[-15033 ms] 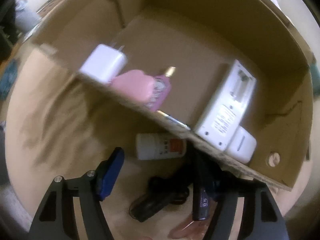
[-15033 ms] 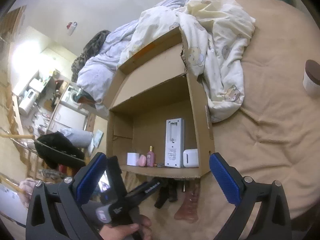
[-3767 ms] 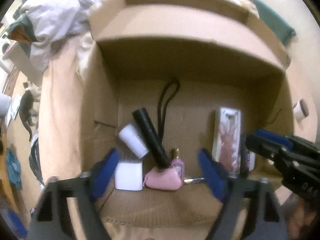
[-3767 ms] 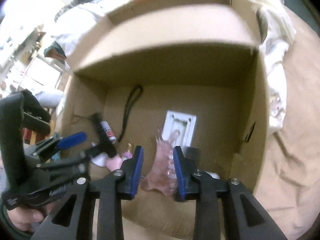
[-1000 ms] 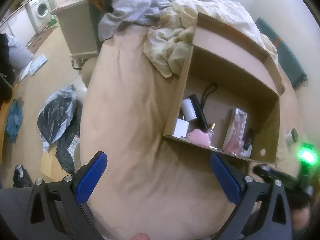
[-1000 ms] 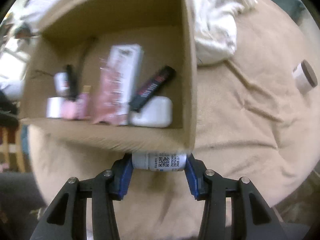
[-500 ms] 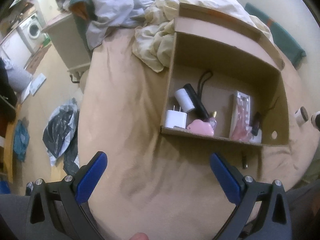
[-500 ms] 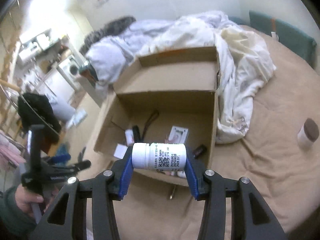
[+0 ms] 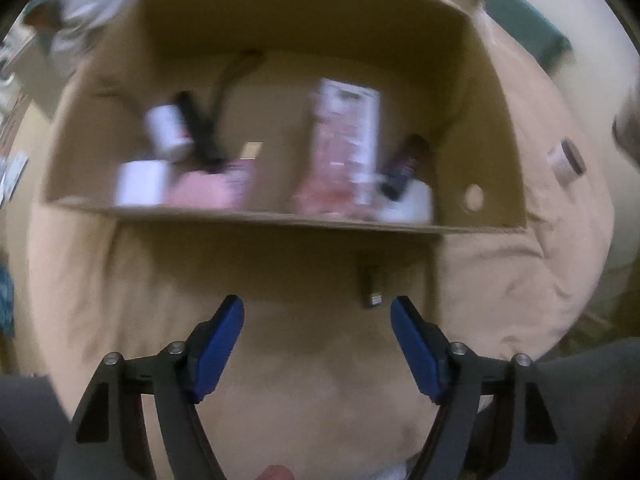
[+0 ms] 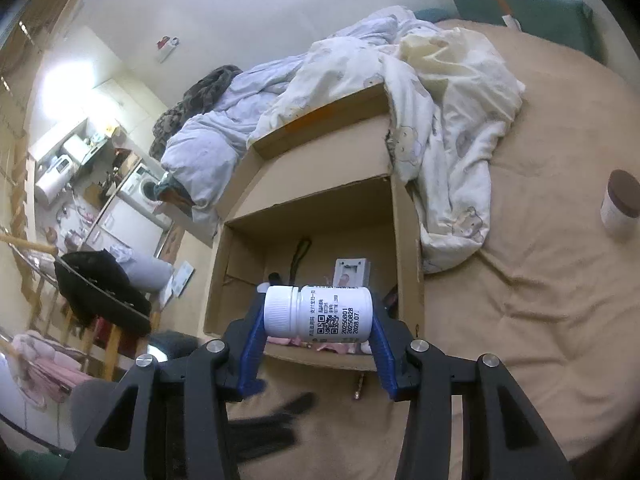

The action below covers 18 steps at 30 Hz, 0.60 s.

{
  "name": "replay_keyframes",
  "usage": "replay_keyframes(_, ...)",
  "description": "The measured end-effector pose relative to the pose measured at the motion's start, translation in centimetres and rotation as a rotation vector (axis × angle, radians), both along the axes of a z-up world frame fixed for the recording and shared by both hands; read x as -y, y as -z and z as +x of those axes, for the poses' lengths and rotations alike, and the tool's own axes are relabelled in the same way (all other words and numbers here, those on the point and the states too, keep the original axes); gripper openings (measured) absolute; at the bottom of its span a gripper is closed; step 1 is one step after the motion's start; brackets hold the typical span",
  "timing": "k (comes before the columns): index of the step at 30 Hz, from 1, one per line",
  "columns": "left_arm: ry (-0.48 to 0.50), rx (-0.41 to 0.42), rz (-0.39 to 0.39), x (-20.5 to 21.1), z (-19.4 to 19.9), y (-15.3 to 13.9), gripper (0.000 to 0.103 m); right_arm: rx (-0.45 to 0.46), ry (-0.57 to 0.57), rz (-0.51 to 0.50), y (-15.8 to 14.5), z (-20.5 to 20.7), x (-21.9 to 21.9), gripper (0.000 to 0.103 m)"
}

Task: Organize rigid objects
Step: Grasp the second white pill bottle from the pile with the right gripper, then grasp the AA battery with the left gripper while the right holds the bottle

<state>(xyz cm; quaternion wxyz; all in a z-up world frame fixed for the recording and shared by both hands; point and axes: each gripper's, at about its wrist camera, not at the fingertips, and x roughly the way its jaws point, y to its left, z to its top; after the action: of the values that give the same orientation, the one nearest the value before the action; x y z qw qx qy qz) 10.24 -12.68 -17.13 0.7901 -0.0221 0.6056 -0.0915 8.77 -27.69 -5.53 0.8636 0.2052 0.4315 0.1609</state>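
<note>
Left wrist view first: my left gripper (image 9: 317, 344) has its blue pads (image 9: 218, 346) spread apart with nothing between them, low over the tan bedspread (image 9: 168, 300). Just ahead lies a small dark object (image 9: 372, 286) on the cover, close to the near wall of the cardboard box (image 9: 496, 148); motion blur keeps me from saying what it is. Inside the box I can make out, from one side to the other, a white block (image 9: 140, 184), a white cylinder (image 9: 168, 130) behind it, a black stick-like item (image 9: 198, 132), something pink (image 9: 208, 192), a tall pink-and-white package (image 9: 344, 148), and a white case (image 9: 408, 204) with a dark tube (image 9: 404, 164) leaning over it. Beyond the box's far side a small jar (image 9: 566, 162) rests on the cover.

Right wrist view: my right gripper (image 10: 319, 342) is pinching a white pill bottle (image 10: 318, 312) sideways, ribbed cap toward one pad and base toward the other, printed label and date code facing me. I hold it in the air in front of the open box (image 10: 406, 264), whose contents it mostly hides. A rumpled quilt (image 10: 440, 92) drapes over the box's far corner, and a brown-lidded jar (image 10: 620, 204) stands well apart on the bedspread (image 10: 520, 320).
</note>
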Motion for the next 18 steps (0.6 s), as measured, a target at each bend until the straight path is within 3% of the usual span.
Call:
replay_keyframes(1, 0.013, -0.001, 0.013, 0.9, 0.1, 0.5, 0.06, -0.006, 0.0, 0.005, 0.1, 0.2, 0.2, 0.05)
replay_keyframes(3, 0.051, -0.014, 0.05, 2.8, 0.7, 1.8, 0.05, -0.012, 0.004, 0.012, 0.2, 0.4, 0.7, 0.05)
replay_keyframes(7, 0.063, -0.045, 0.114, 4.4, 1.9, 3.9, 0.049, -0.02, 0.022, 0.021, 0.3, 0.7, 1.5, 0.05)
replay_keyframes(11, 0.077, -0.044, 0.136, 4.7, 2.7, 4.5, 0.034, -0.021, 0.028, 0.049, 0.2, 0.7, 2.0, 0.05)
replay_keyframes(13, 0.086, -0.039, 0.144, 4.7, 2.9, 4.5, 0.012, -0.023, 0.03, 0.036, 0.3, 0.8, 2.0, 0.05)
replay_keyframes(18, 0.096, -0.045, 0.159, 4.9, 3.2, 4.3, 0.009, -0.054, 0.033, 0.023, 1.0, 1.4, 1.9, 0.05)
